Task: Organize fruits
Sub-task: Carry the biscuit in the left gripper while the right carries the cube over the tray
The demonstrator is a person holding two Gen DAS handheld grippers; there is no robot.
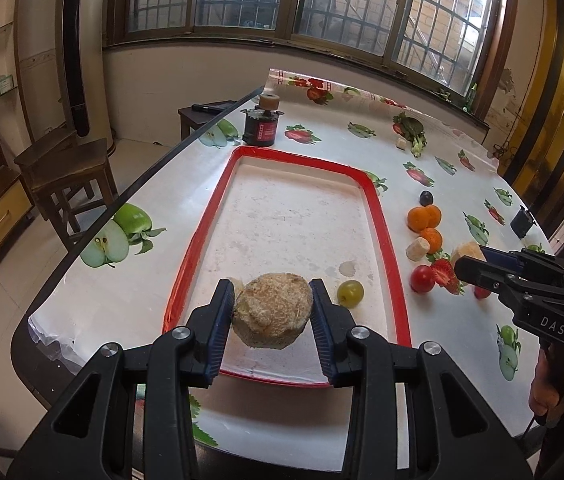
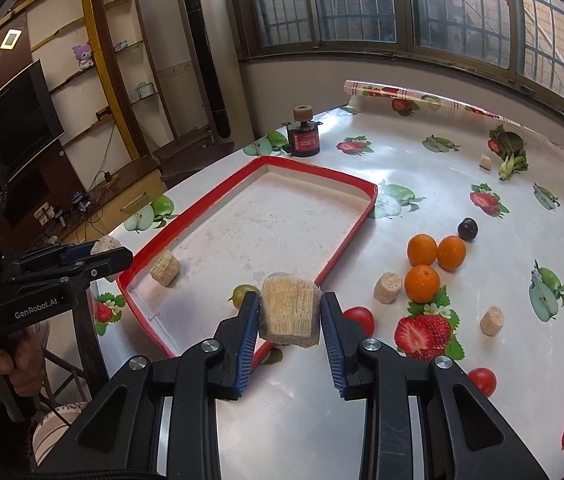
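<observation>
Left gripper (image 1: 272, 312) clamps a tan chunk (image 1: 271, 310) above the red tray's (image 1: 382, 216) near end; right gripper (image 2: 289, 314) grips another chunk (image 2: 289, 312), tray at ten o'clock.

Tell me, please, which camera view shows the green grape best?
The left wrist view shows it best: the green grape lies whole and unhidden inside the red tray, beside the left gripper. In the right wrist view the grape is partly hidden behind the right gripper.
</observation>
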